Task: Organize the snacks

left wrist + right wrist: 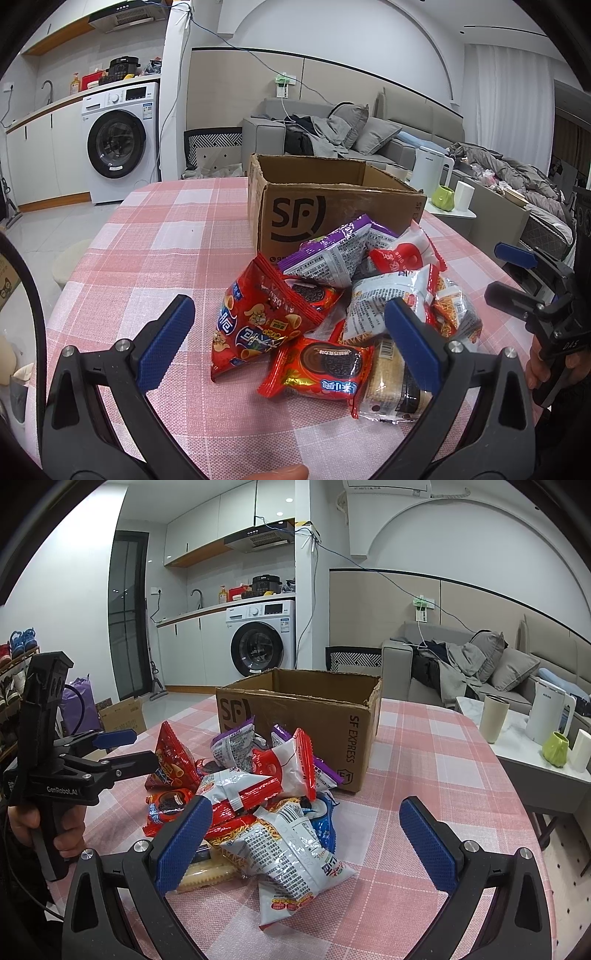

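Note:
A heap of snack packets [343, 306] [258, 805] lies on the pink checked tablecloth, in front of an open SF cardboard box [325, 206] [306, 716]. A red chip bag [251, 321] and a red cookie pack [325, 373] lie nearest in the left wrist view. My left gripper [291, 339] [133, 749] is open, hovering just short of the heap's near left side. My right gripper [306, 845] [506, 273] is open on the heap's right, with a white noodle packet [295, 864] between its spread fingers, untouched.
The box looks empty from what shows of its inside. The table [177, 236] curves away at its left edge. A side table [517, 738] with a beige cup [493, 718], a kettle [546, 716] and a green mug [556, 747] stands right of it. A sofa and a washing machine stand beyond.

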